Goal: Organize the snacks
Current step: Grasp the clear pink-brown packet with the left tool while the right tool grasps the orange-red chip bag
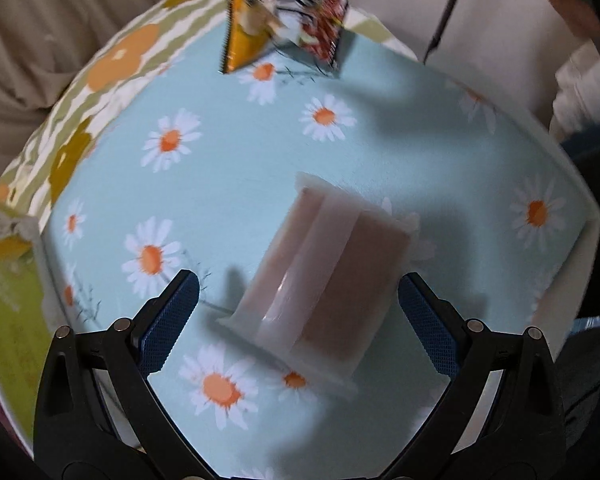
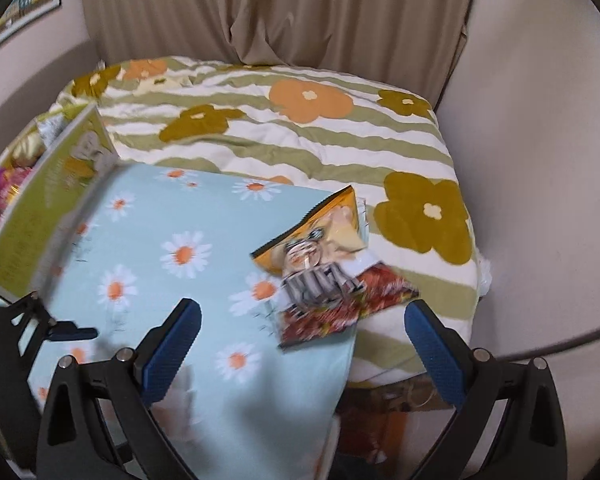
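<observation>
— Where's the snack the left gripper is after?

— Right below it, lying on the daisy-print cloth. It's a translucent packet with something brownish inside and a raised seam down the middle. The jaws are spread wide on either side, not touching it.

— How do you reckon it'll handle?

— Light, I'd say, and soft, with a smooth wrapper that could slide. The flat sealed ends look floppy, so I'd close across the filled body, on the long sides, where there's something firm to squeeze. Too hard and whatever's inside might squash.

— And the right gripper?

— Also wide apart, holding nothing. It hangs over the near corner of the cloth, with the chip bags just ahead, at the cloth's edge, partly over the flowered blanket. The orange one seems to lie overlapping the red one; it's blurry.

— Easy to take?

— Puffy and crinkly, almost weightless I'd guess. Pinch a crimped end or a corner rather than the middle, or the chips crush.

— Where do they go?

— Likely the green box at the cloth's far left edge; there's shiny wrapping behind it, but I can't make out what.
</observation>
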Action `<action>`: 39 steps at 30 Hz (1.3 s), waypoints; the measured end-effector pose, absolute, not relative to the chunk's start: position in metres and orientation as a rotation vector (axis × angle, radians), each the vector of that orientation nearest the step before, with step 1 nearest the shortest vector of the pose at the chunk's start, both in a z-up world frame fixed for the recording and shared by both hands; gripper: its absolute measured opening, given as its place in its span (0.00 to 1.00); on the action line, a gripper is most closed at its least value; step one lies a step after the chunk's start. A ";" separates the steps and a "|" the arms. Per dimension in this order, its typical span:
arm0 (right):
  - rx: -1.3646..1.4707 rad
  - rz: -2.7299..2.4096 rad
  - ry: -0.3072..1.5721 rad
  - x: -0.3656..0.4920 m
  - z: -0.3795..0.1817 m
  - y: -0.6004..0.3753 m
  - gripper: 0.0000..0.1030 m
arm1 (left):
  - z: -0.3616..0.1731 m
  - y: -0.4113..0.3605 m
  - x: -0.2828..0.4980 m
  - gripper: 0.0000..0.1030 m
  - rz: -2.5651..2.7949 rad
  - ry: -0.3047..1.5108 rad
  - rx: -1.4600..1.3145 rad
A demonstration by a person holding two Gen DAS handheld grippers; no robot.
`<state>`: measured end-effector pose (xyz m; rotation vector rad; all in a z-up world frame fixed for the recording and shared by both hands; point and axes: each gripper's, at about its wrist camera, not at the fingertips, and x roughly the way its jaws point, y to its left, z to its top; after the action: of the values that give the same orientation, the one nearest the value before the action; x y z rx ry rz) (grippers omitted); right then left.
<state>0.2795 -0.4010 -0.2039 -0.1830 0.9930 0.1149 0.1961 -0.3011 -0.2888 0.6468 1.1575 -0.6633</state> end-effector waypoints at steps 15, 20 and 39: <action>-0.297 0.115 1.093 0.334 -0.259 -0.413 0.98 | -0.300 -0.299 0.217 0.60 -0.730 1.215 0.543; -0.298 0.133 1.107 0.344 -0.268 -0.413 0.98 | -0.299 -0.292 0.238 0.59 -0.672 1.232 0.497; -0.209 0.155 1.093 0.332 -0.259 -0.409 0.57 | -0.273 -0.249 0.286 0.58 -0.429 1.227 0.249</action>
<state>0.3317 -0.4090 -0.2586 -0.2090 1.0927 0.1547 0.2859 -0.2489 -0.2731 0.2492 1.2271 -0.4291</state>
